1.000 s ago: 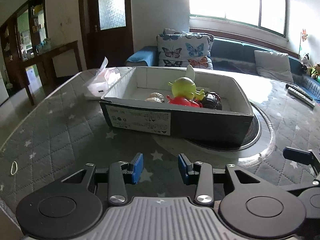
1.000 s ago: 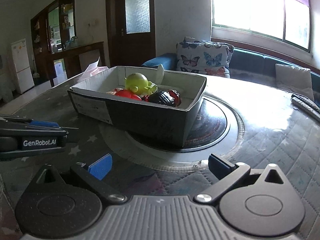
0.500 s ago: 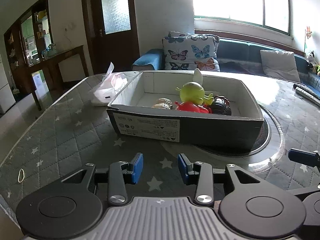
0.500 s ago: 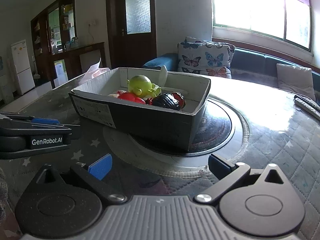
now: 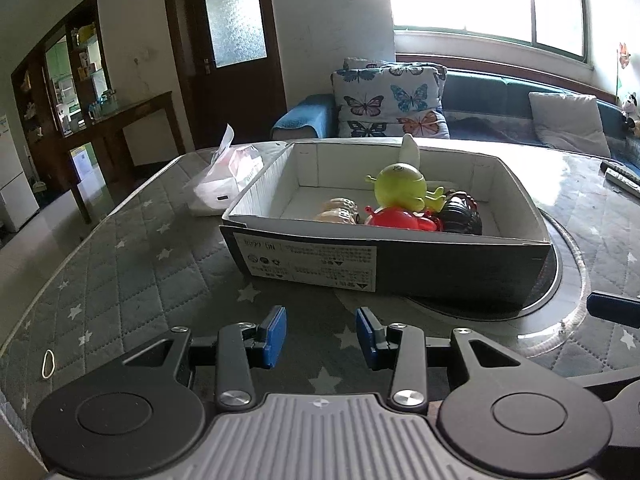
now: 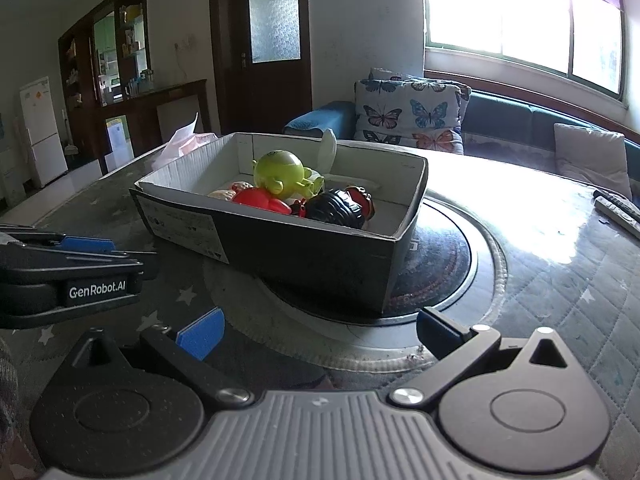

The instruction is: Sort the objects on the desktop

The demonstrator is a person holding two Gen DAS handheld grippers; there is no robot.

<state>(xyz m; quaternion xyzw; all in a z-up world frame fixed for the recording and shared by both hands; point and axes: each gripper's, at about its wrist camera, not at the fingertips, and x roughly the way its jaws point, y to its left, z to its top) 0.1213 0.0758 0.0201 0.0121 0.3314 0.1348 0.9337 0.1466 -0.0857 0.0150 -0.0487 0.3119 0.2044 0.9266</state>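
Note:
A dark cardboard box [image 5: 400, 268] [image 6: 304, 256] with a white inside stands on the table. In it lie a green alien toy [image 5: 402, 192] [image 6: 280, 172], a red toy [image 5: 400, 219] [image 6: 260, 200], a black round toy [image 5: 460, 218] [image 6: 340, 208], a beige toy [image 5: 340, 210] and a white piece [image 5: 410, 152]. My left gripper [image 5: 321, 336] is open and empty, above the table just before the box. My right gripper [image 6: 316, 330] is wide open and empty, near the box's right corner. The left gripper's side [image 6: 72, 276] shows in the right wrist view.
A tissue pack [image 5: 228, 180] lies left of the box. A rubber band [image 5: 48, 364] lies near the table's left edge. A round glass turntable [image 6: 460, 264] sits under the box. Remote controls [image 6: 616, 208] lie at the far right. A sofa with cushions stands behind.
Both grippers have risen and drawn back a little from the box. Their jaws have kept the same opening. The toys in the box have not moved.

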